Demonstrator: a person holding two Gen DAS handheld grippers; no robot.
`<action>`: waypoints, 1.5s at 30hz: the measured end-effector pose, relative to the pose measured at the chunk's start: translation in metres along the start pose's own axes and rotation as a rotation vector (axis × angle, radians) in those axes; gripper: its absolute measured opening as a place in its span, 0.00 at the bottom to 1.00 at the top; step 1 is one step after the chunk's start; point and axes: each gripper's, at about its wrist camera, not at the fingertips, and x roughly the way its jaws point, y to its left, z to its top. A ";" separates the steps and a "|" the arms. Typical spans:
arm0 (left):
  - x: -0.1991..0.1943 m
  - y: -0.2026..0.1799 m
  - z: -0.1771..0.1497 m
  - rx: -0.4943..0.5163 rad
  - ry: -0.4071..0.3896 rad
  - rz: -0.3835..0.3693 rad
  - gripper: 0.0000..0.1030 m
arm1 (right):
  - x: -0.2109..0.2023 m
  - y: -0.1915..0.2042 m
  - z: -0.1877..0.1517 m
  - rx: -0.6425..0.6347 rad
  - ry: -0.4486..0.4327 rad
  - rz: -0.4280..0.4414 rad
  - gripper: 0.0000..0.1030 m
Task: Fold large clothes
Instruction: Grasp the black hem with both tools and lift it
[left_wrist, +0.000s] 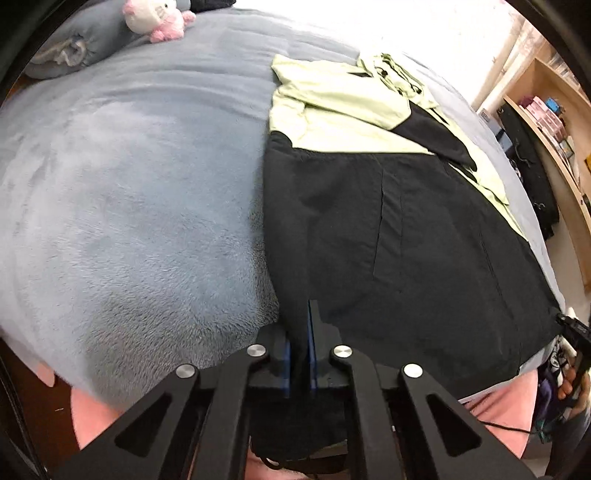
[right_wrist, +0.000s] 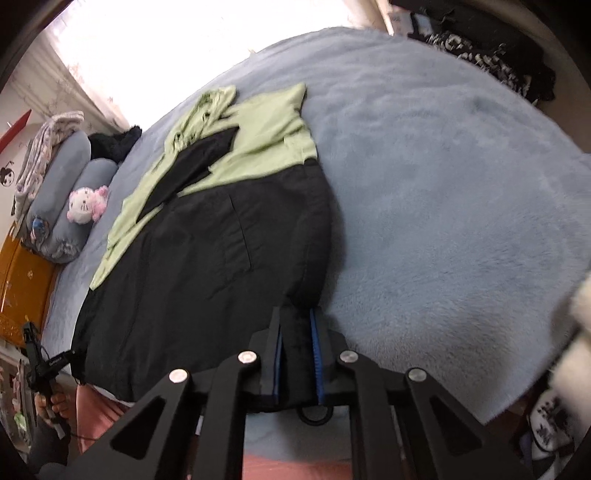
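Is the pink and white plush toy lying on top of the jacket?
No, the plush toy sits by the pillows, apart from the jacket.

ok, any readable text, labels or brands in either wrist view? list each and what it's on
None can be read with confidence.
Other handheld device at the lower left of the right wrist view: a small white mark, too blurred to read.
Boxes on the wooden shelf in the left wrist view: print too small to read.
Jacket, blanket, plush toy: no visible writing.

Black-and-green jacket (left_wrist: 369, 206) lies flat, sleeves folded inward.
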 end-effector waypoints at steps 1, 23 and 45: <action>-0.006 -0.004 -0.001 0.000 -0.014 0.010 0.02 | -0.007 0.003 0.000 -0.001 -0.017 -0.002 0.12; -0.116 0.005 0.025 -0.185 -0.169 -0.207 0.01 | -0.094 0.035 0.026 -0.012 -0.162 0.056 0.11; 0.063 0.026 0.220 -0.440 -0.107 -0.158 0.02 | 0.099 0.011 0.198 0.175 -0.061 0.009 0.11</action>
